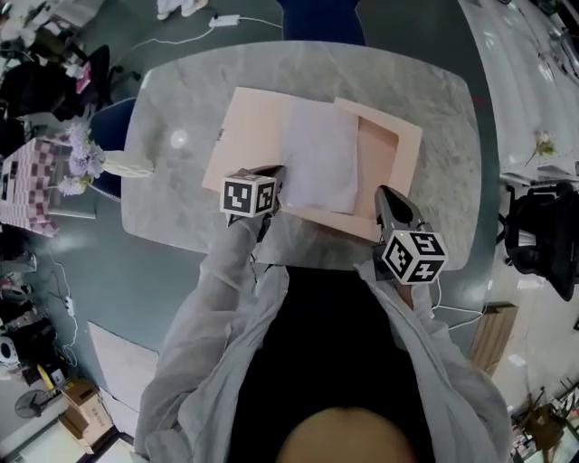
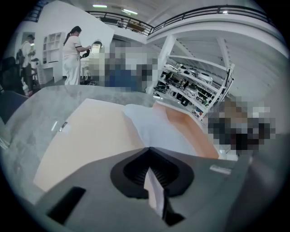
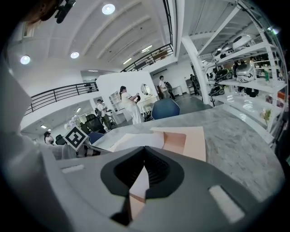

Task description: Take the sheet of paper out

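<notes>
A grey marbled worktop [image 1: 407, 90] with rounded corners is seen standing on a teal floor [image 1: 154, 271]. An open peach folder [image 1: 249, 127] is laid across its middle, and the sheet of paper [image 1: 321, 167] is spread white over the folder's centre. The sheet's near left corner is pinched between the closed fingers [image 2: 99, 181] of the left gripper [image 1: 276, 181]. The folder's near right edge is clamped tight by the right gripper [image 1: 387, 197]. A small white box [image 1: 127, 165] is set at the worktop's left end, with flowers [image 1: 81, 154] just to its left. A blue chair [image 1: 321, 18] is drawn up at the far side. In the room beyond, white shelving [image 2: 195, 84] loaded with equipment and a railed balcony [image 2: 122, 20] are seen, and people in white [image 2: 72, 52] are standing.
</notes>
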